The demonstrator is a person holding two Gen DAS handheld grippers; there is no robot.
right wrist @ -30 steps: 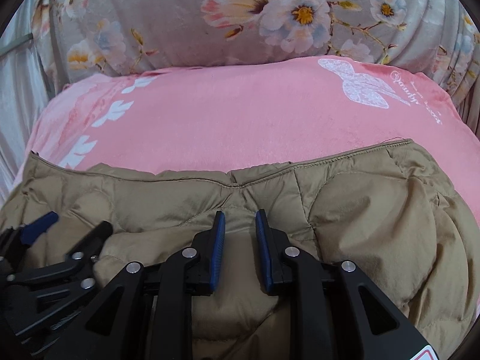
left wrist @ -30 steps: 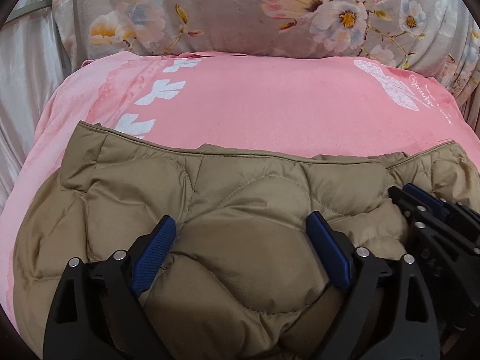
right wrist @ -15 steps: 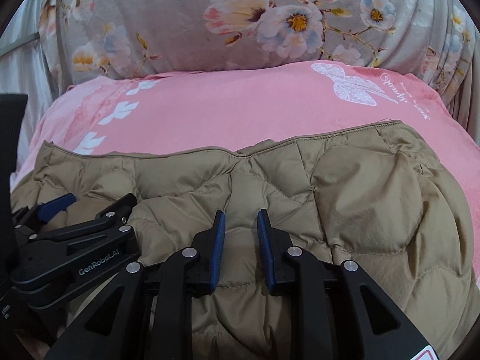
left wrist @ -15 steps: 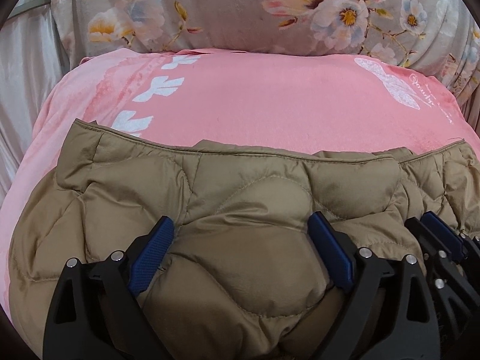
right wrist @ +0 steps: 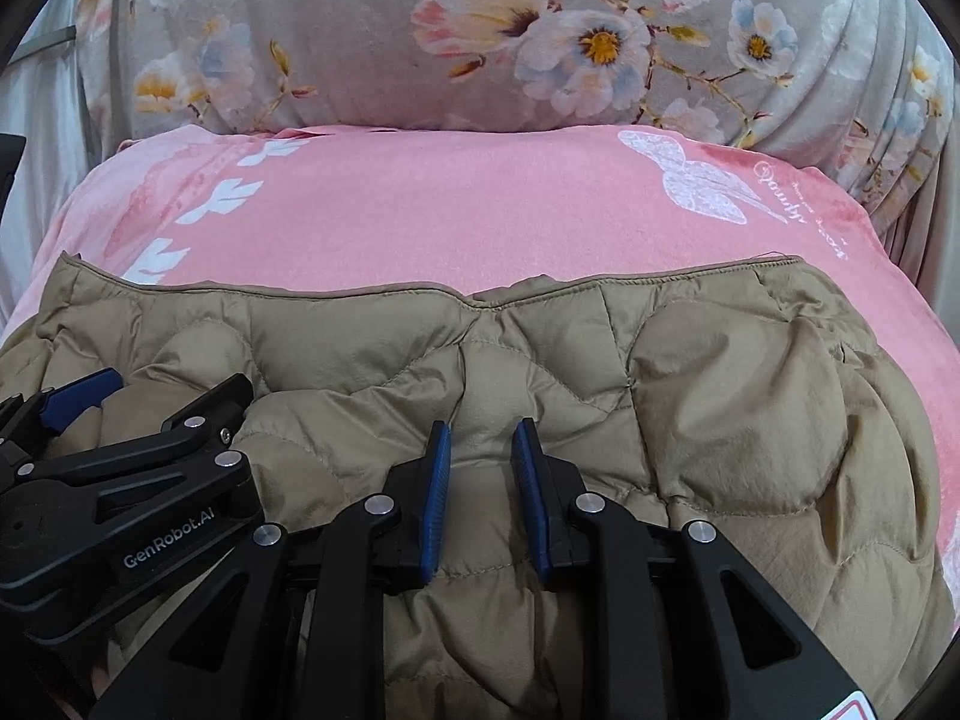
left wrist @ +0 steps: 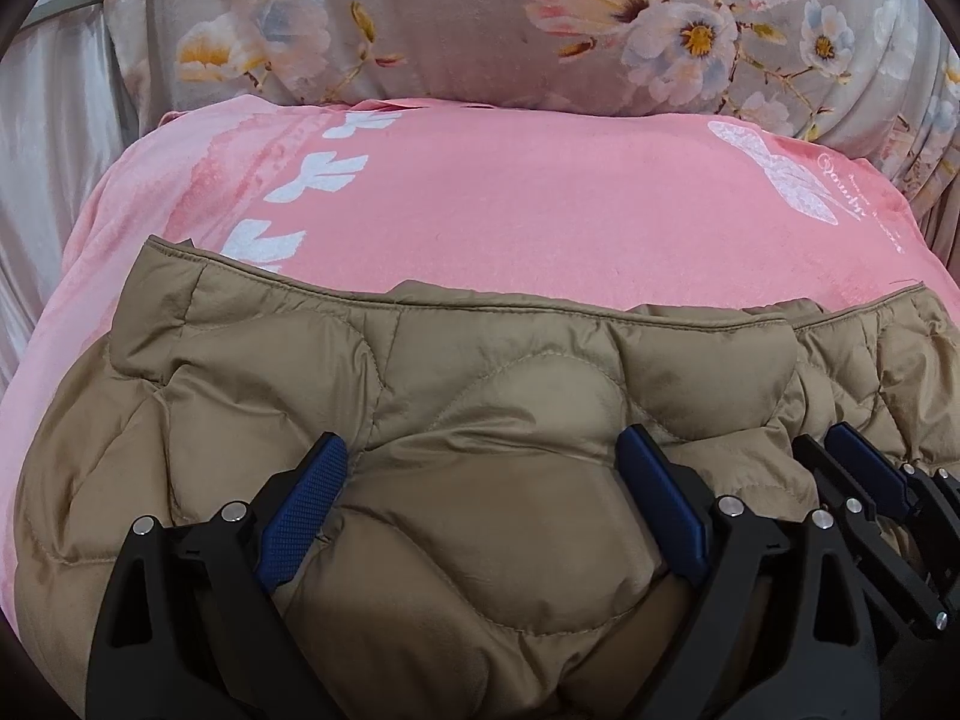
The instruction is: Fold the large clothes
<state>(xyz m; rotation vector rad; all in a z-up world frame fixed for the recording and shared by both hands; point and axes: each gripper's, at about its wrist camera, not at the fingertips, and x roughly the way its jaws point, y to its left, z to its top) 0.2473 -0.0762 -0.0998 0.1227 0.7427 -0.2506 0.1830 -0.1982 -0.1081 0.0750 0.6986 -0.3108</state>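
Observation:
A tan quilted puffer jacket (left wrist: 480,396) lies bunched on a pink blanket (left wrist: 510,198); it also shows in the right wrist view (right wrist: 690,384). My left gripper (left wrist: 486,468) is open wide, its blue-padded fingers (left wrist: 306,498) resting on a puffy fold of the jacket. My right gripper (right wrist: 480,450) has its jaws close together, pinching a ridge of jacket fabric between the blue pads (right wrist: 435,492). The right gripper shows at the right edge of the left wrist view (left wrist: 864,468), and the left gripper at the left of the right wrist view (right wrist: 120,456).
The pink blanket (right wrist: 480,210) has white leaf and butterfly prints. A grey floral cushion or cover (left wrist: 480,18) rises behind it; it also shows in the right wrist view (right wrist: 510,30). Pale curtain-like fabric (left wrist: 48,138) hangs at the left.
Both grippers have drawn back slightly towards me with the jacket, so more jacket and pink blanket show. The left gripper stays open, the right stays pinched on the fabric.

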